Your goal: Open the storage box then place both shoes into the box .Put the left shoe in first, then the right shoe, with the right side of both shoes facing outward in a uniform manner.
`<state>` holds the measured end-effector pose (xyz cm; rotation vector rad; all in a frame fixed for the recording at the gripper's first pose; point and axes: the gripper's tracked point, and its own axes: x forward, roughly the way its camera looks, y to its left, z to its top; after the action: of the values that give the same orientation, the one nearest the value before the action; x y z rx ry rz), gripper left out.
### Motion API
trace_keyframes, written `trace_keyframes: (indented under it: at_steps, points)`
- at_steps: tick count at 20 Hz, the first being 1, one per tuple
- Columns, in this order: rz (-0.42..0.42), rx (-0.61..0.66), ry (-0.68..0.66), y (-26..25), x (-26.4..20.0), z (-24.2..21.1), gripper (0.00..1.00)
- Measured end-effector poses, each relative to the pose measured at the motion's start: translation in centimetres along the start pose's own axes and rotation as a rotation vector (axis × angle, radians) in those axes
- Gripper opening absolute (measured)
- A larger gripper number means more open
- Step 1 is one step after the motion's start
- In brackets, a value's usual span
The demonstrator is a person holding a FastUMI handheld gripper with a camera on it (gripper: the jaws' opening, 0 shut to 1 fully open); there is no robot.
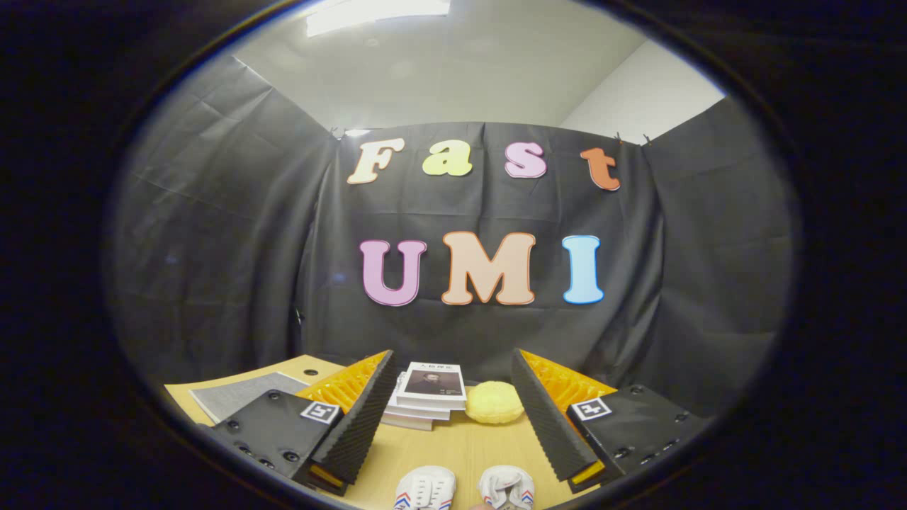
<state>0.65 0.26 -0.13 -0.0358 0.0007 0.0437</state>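
Two small white shoes with red and blue stripes stand side by side on the wooden table, the left one and the right one, low between my fingers and close to me. My gripper is open, held above the table, with nothing between its fingers. Its left finger and right finger stand wide apart, either side of the shoes.
A stack of books and a yellow round cushion-like thing lie on the table just beyond the fingers. A grey sheet lies off to the left. Black cloth walls close the booth behind and at both sides.
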Motion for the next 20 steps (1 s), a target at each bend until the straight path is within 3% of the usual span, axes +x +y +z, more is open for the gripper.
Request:
trace_keyframes:
  at_steps: [13,17,20]
  points:
    - [0.004,0.022,0.001,-0.3,0.5,-0.6,1.0]
    - [0.085,0.078,0.002,1.6,0.3,-0.5,1.0]
    - [0.161,0.148,0.094,3.6,0.1,-2.8,1.0]
